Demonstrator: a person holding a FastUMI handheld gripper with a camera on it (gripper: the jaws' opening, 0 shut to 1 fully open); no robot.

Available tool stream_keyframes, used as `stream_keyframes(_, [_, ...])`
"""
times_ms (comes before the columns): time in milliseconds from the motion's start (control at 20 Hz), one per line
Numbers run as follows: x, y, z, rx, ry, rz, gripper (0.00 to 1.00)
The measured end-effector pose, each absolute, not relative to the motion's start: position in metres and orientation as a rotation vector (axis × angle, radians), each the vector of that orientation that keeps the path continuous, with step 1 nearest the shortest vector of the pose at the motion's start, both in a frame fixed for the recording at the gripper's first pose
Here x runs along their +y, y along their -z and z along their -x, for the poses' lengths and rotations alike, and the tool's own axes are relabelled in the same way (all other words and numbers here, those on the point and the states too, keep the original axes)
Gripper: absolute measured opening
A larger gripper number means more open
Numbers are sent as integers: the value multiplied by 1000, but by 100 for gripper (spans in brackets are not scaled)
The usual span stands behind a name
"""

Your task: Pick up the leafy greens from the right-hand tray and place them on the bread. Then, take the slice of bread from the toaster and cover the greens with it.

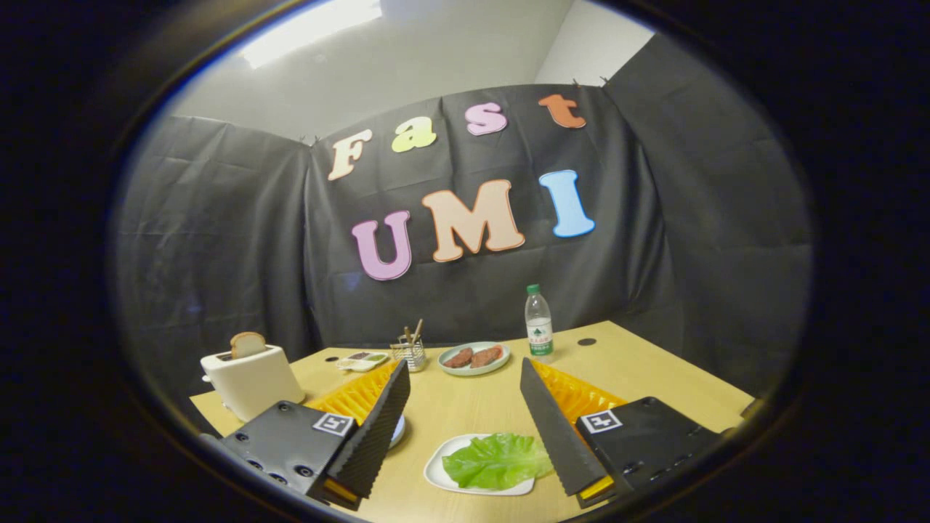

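- The hand-held gripper (465, 392) hangs above the wooden counter (472, 407) with its two fingers spread wide, pinching nothing.
- The leafy greens (496, 460) lie on a small white tray (438, 469), low between the fingers and closer to the right finger, whose inner edge overlaps the leaf's right side; I cannot tell whether they touch.
- The toaster (251, 379) stands on the counter beyond the left finger, with a slice of bread (248, 343) sticking up out of its slot.
- A white plate's rim (397, 431) peeks from behind the left finger; what lies on it is hidden.
- Farther ahead between the fingers sits a plate of meat patties (474, 357).
- Near that plate stand a water bottle (538, 321), a small wire holder with sticks (410, 350) and a small flat dish (361, 360).
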State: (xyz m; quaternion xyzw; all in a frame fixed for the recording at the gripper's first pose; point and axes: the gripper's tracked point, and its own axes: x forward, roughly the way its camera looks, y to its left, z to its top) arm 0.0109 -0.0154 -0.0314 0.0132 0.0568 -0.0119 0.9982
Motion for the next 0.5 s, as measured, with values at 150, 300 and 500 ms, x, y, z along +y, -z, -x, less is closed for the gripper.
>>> stream_keyframes(150, [-11,29,-12,123,5,-18,97])
stream_keyframes(300, [-14,32,-16,153,-8,-17,97])
stream_keyframes(500, [-29,27,-22,198,1,-36,97])
